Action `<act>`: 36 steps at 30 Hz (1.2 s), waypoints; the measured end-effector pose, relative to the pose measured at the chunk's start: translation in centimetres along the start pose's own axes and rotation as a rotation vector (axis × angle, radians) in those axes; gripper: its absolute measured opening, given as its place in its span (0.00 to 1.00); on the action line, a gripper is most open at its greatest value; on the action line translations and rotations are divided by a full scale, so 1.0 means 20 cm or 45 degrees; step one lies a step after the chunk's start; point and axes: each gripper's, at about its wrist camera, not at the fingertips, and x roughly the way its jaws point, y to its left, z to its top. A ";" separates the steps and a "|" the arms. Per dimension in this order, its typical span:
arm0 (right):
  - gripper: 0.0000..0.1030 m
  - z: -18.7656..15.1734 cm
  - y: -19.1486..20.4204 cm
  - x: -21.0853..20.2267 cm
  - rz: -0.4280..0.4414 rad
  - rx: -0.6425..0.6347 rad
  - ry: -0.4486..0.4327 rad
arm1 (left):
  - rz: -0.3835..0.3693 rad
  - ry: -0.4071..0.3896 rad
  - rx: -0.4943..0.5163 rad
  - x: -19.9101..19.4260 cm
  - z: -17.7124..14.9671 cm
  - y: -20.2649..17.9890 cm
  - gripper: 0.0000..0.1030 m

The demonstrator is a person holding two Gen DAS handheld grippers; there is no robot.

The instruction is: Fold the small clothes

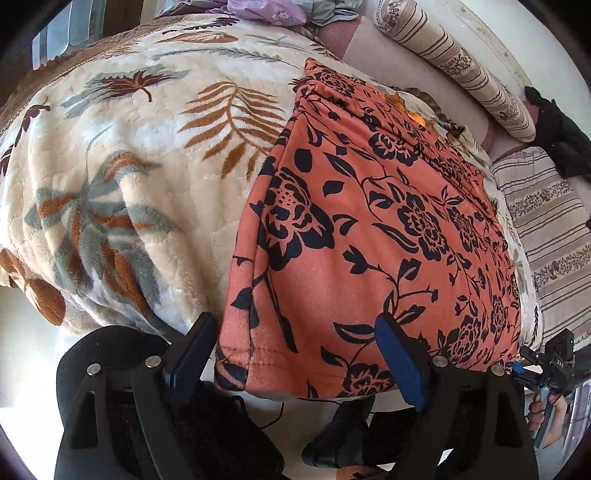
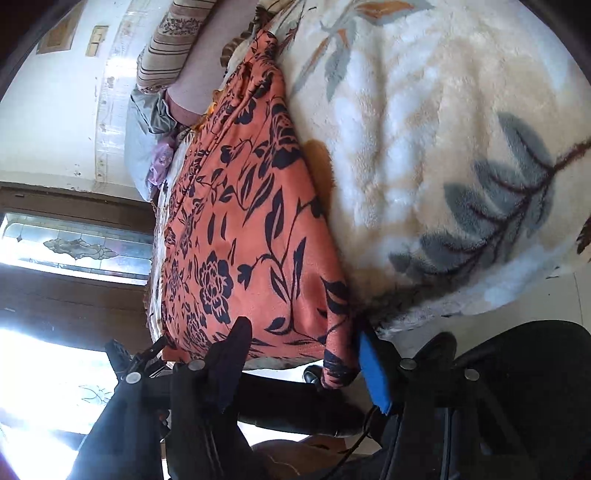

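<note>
An orange garment with a black flower print lies spread flat on a cream blanket, its hem hanging over the bed's near edge. My left gripper stands open at that hem, one finger on each side of the lower left corner, with no pad pressing on the cloth. In the right wrist view the same garment runs away from me. My right gripper straddles its other hem corner. The blue pad lies against the hanging fold, and the dark finger sits apart over the cloth. The jaws are not clamped.
The cream fleece blanket with leaf print covers the bed. Striped pillows lie along the wall beyond the garment. More clothes are piled at the far end. A hand holds the right gripper at the bed's edge.
</note>
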 end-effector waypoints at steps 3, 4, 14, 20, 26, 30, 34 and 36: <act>0.58 0.00 0.01 0.01 -0.046 -0.030 -0.027 | 0.012 -0.029 -0.001 -0.04 -0.01 0.03 0.84; 0.58 0.00 0.01 0.02 -0.044 -0.031 -0.032 | 0.009 -0.028 -0.024 -0.04 -0.01 0.06 0.84; 0.36 0.01 0.06 0.07 -0.119 -0.070 0.005 | 0.118 0.057 0.090 -0.01 -0.01 0.01 0.20; 0.23 0.03 0.05 0.03 -0.202 -0.069 0.013 | 0.091 0.031 0.075 -0.02 0.01 0.00 0.11; 0.26 0.05 0.06 0.08 -0.227 -0.082 0.068 | 0.103 0.048 0.086 0.02 0.03 0.01 0.29; 0.08 0.04 0.10 0.05 -0.231 -0.069 0.060 | 0.083 0.021 0.109 -0.02 0.04 -0.02 0.08; 0.07 0.04 0.18 -0.08 -0.106 -0.062 -0.033 | 0.022 -0.071 0.104 -0.17 0.08 -0.05 0.08; 0.07 0.04 0.18 -0.09 -0.066 -0.036 -0.037 | -0.002 -0.072 0.080 -0.17 0.11 -0.04 0.08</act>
